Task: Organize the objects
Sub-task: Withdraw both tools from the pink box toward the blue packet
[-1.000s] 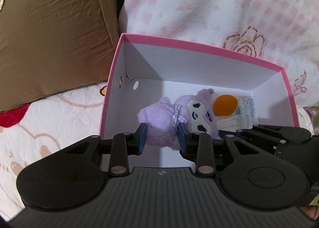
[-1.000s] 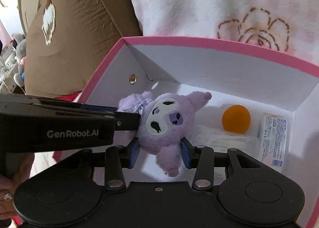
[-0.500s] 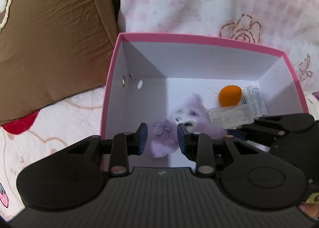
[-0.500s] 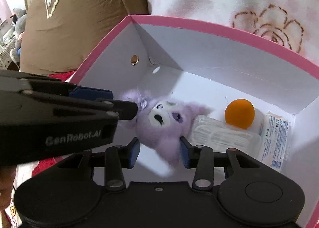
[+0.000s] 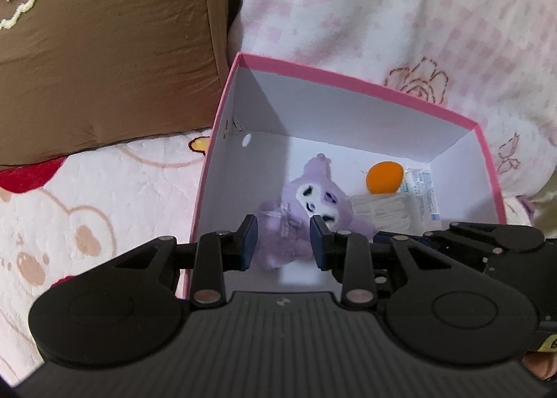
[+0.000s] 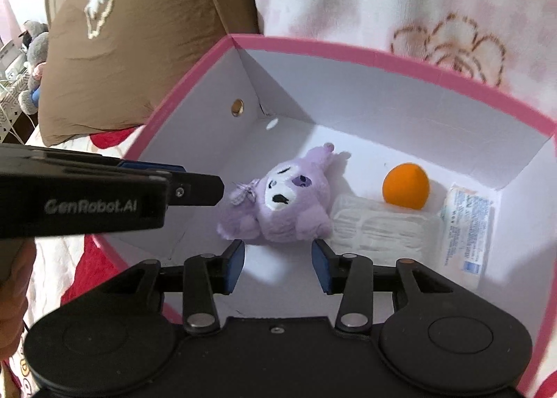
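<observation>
My right gripper [image 6: 277, 260] is opening, jaws apart with nothing between them, hovering just short of the purple plush [image 6: 285, 205]. My left gripper [image 5: 282, 241] has a narrow gap, pads clear of the plush, nothing pinched. The plush lies face up on the floor of the pink box [image 6: 348, 50]; to its right sit a white pack [image 6: 379, 229], an orange ball [image 6: 405, 189], a printed packet [image 6: 466, 227]. A brown pillow [image 5: 104, 50] lies left of the box on the bed.
</observation>
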Available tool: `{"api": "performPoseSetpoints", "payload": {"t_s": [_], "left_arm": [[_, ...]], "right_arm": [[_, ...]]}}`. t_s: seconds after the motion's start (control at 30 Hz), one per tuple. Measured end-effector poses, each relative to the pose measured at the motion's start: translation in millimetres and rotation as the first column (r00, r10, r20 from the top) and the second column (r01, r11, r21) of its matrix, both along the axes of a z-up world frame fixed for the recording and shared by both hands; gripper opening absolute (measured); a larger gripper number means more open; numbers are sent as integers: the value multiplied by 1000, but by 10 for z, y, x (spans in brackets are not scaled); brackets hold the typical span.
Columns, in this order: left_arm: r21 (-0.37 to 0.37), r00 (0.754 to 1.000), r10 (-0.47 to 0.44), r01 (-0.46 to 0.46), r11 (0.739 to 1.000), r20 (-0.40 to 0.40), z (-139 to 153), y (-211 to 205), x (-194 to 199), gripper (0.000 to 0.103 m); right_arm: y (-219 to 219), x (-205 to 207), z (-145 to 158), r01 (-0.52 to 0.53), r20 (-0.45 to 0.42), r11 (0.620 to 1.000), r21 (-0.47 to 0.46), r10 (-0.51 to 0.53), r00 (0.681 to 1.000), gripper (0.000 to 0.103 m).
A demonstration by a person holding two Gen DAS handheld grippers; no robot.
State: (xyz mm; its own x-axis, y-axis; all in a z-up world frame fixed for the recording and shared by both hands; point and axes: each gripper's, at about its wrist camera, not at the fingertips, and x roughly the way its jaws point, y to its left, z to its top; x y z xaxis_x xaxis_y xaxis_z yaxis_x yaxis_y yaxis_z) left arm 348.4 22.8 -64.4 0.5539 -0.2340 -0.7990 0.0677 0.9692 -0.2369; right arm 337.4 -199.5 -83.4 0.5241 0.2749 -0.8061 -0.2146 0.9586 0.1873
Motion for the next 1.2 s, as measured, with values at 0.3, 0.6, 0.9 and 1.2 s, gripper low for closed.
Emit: {"api": "performPoseSetpoints", "payload": {"t_s": [0.3,0.6,0.9,1.2], "left_arm": [[-31,1000,-9,9,999,0,206,80,-185,31],[-77,996,-83,84,994,17,508,40,-448,31],[-59,988,-132,137,989,80,833,-3,-783,32],[-57,985,-153,158,986,86,986,11,-1200,32]], "right_arm": [[60,-326,291,-33,75,999,-41,36,997,49],[178,-772,644,-41,154,992,-115,59,986,53],[132,-1058,821,55,178,993,-107,-35,983,56],[167,-1475,1094,89,214,988,-127,-60,975,59]]}}
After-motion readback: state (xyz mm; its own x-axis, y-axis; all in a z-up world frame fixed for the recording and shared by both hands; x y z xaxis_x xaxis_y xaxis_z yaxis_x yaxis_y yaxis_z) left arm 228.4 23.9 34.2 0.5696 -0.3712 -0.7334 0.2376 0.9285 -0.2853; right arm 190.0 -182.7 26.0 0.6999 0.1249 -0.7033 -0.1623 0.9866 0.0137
